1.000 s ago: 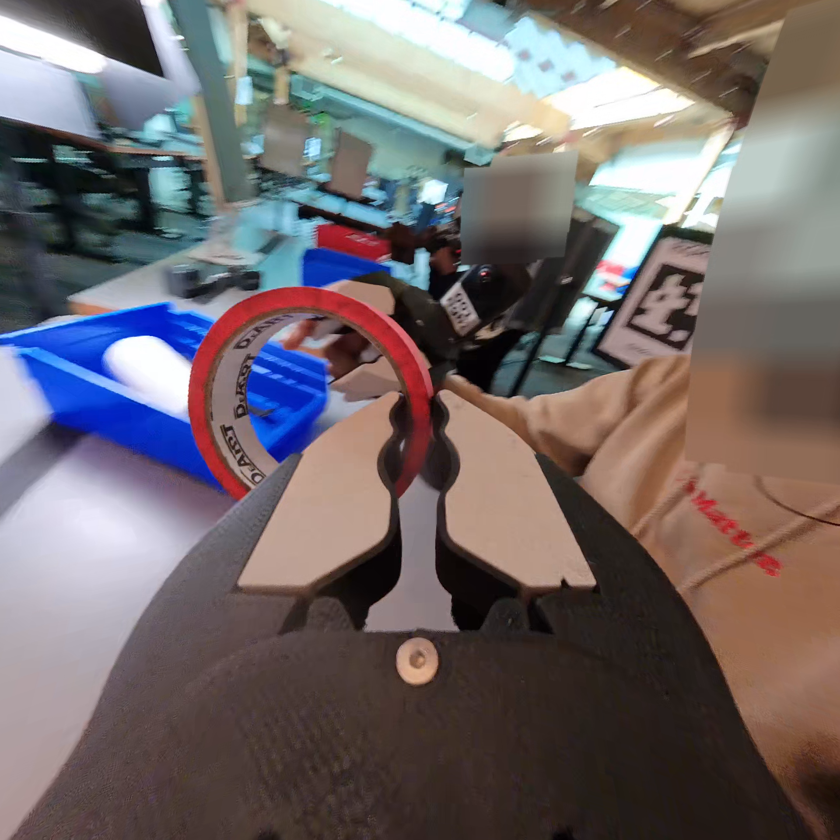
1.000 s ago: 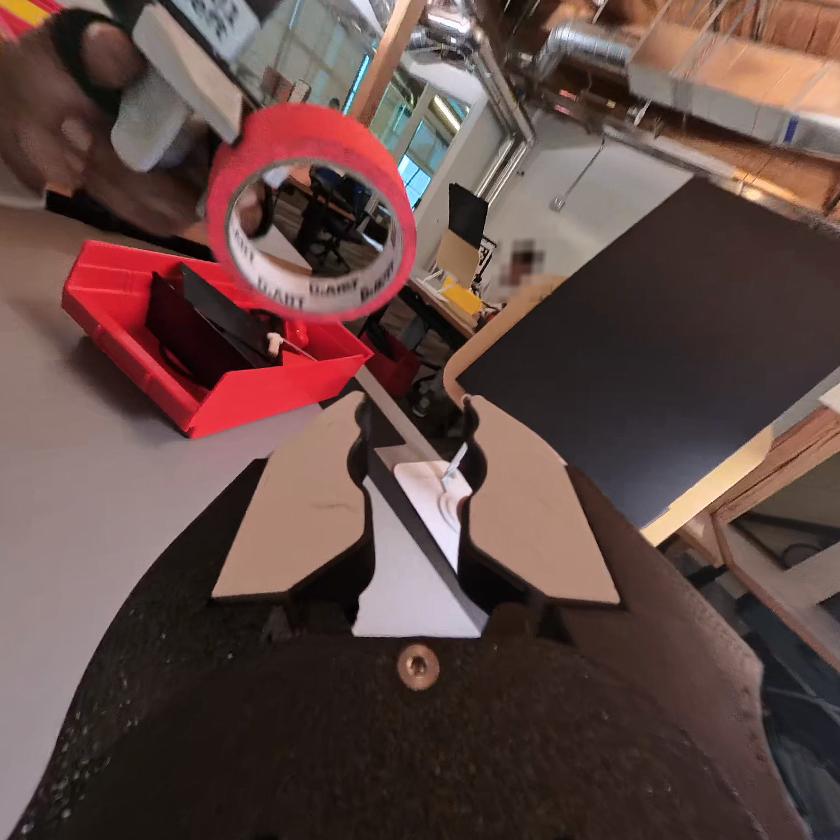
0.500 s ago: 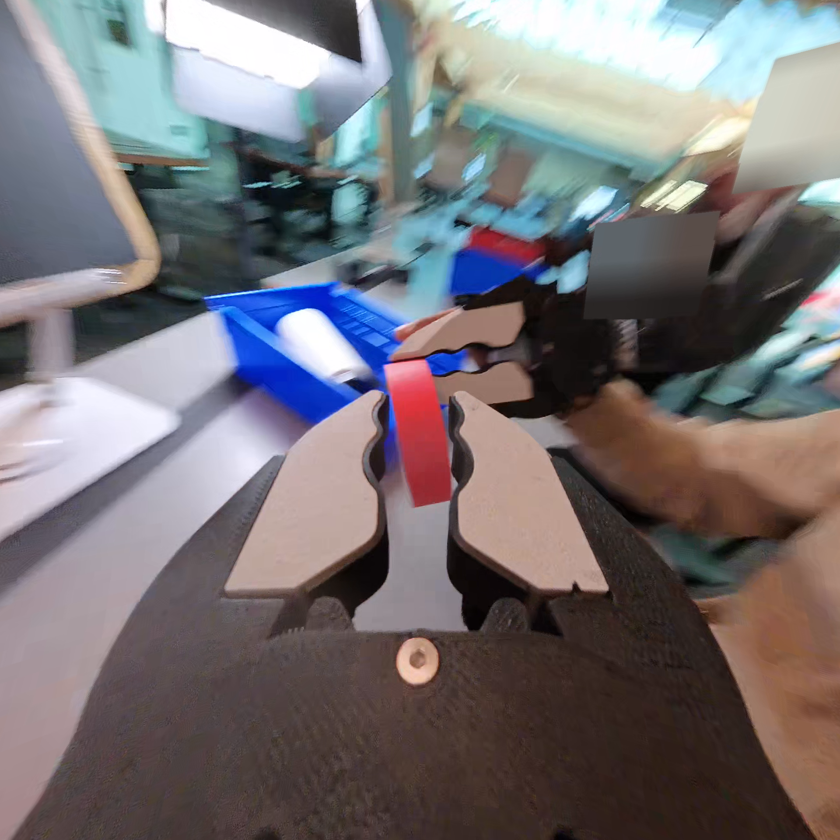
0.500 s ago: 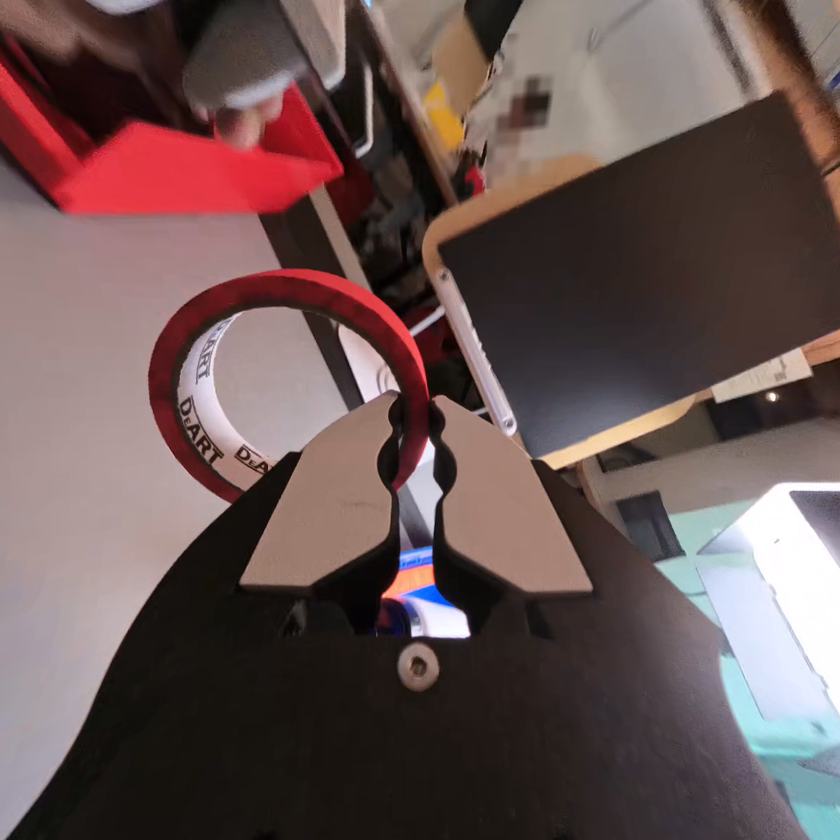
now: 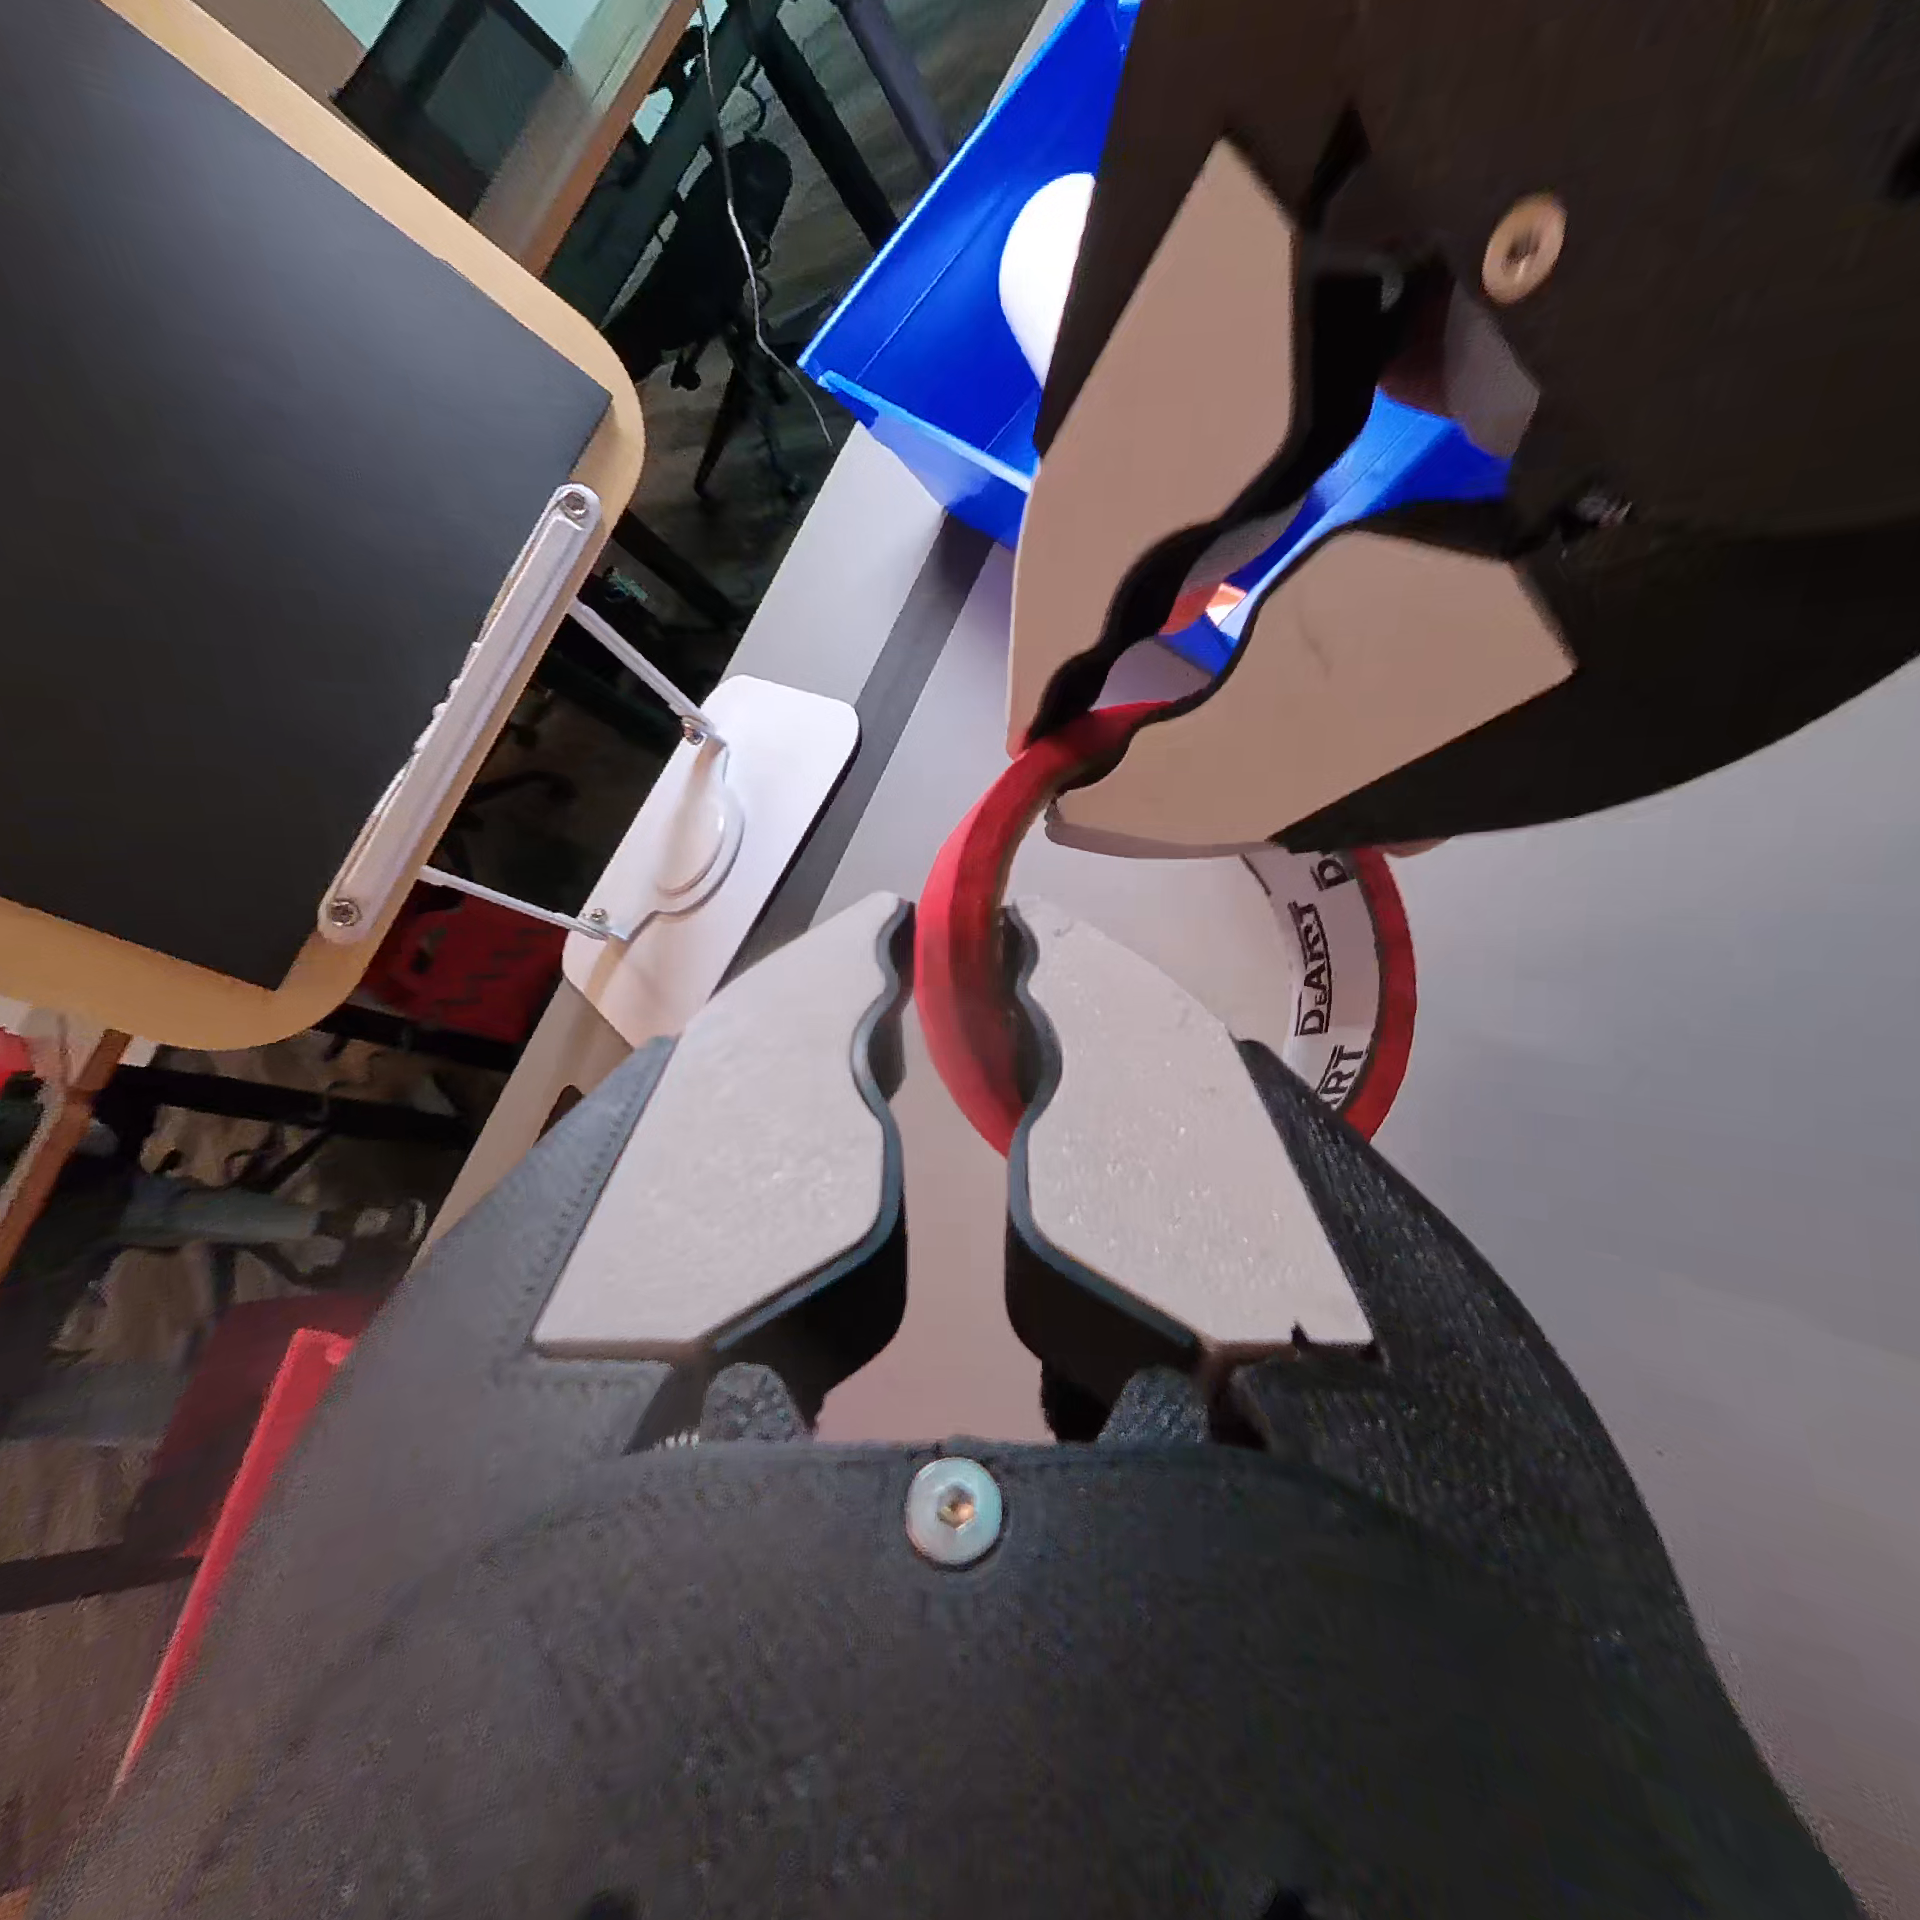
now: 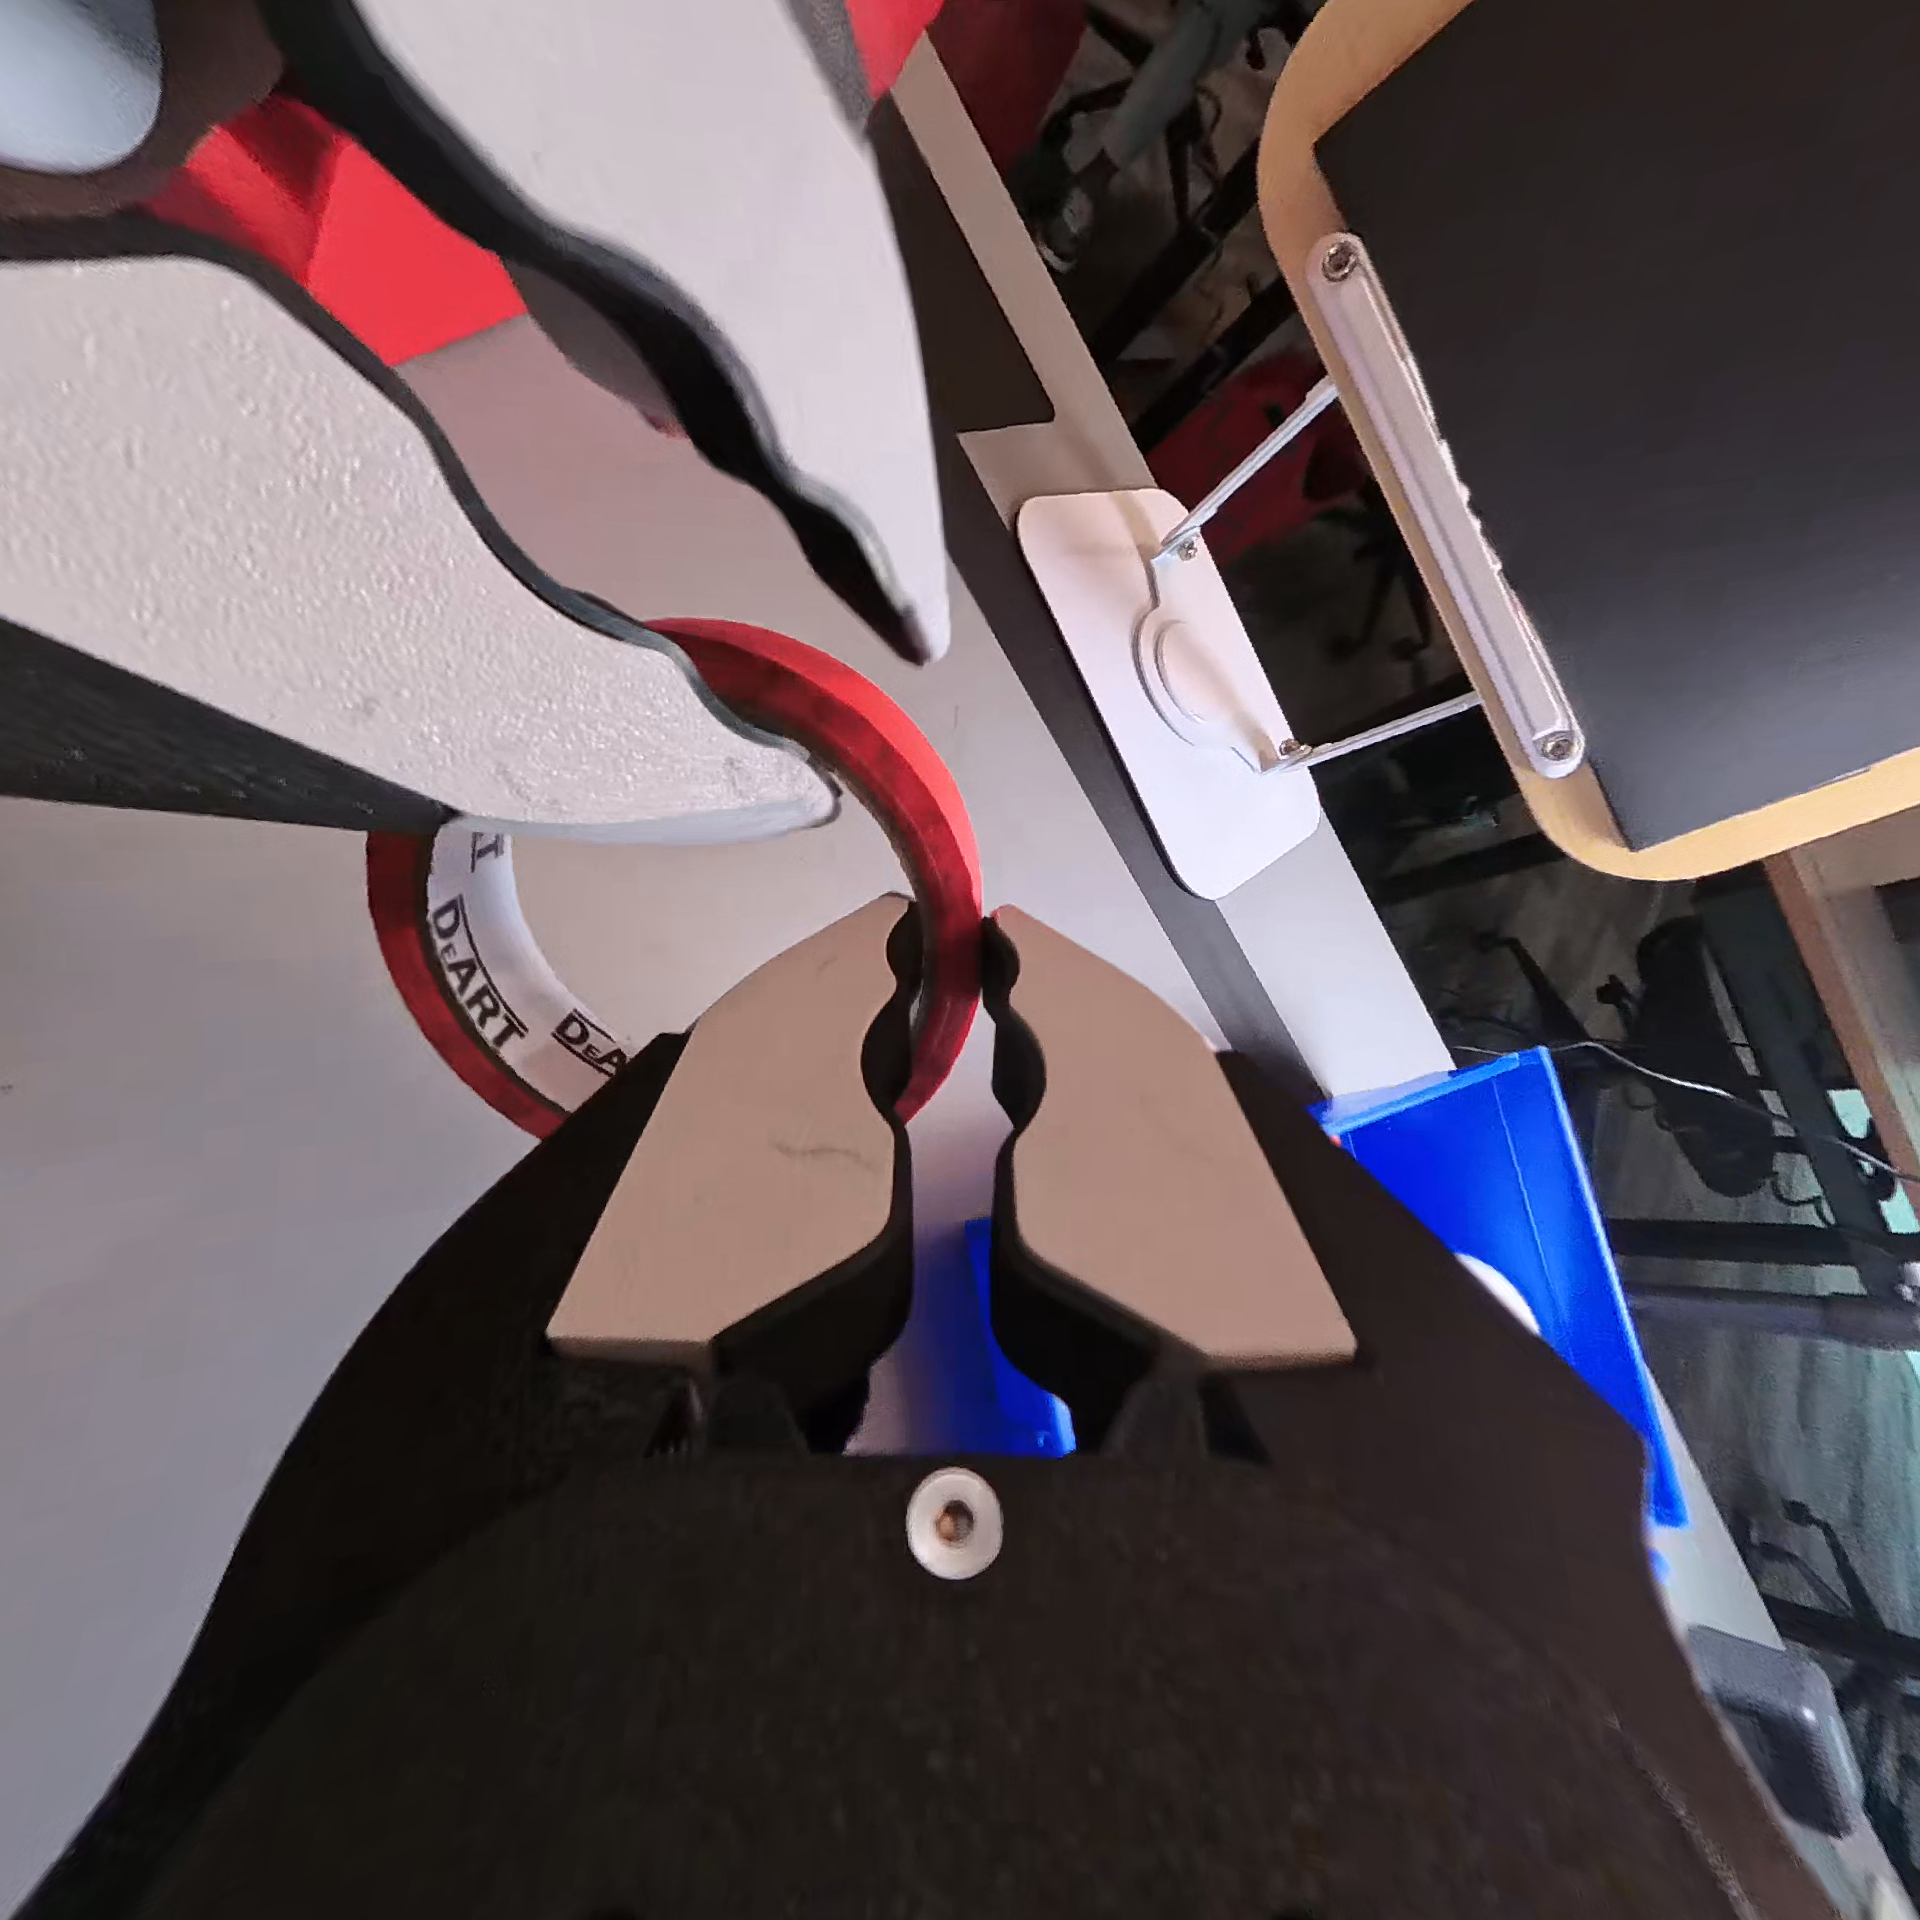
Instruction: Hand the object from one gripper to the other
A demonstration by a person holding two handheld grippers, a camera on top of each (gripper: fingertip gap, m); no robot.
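1. Handover is judged midway: the red tape roll [image 5: 961, 997] is held off the grey table [image 5: 1662, 1039], and release by one gripper is left.
2. The right gripper [image 6: 948, 971] is seen clamped narrowly on the roll's band.
3. The left gripper [image 5: 961, 1023] straddles the band at another spot, jaws slightly parted; a firm pinch cannot be told.
4. Both grippers are angled steeply down, tips meeting at the roll; a blue bin [image 5: 935, 343] lies beyond the roll.

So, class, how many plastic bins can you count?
2: a blue bin at lower right of the right wrist view, a red bin at upper left. Others may be hidden.
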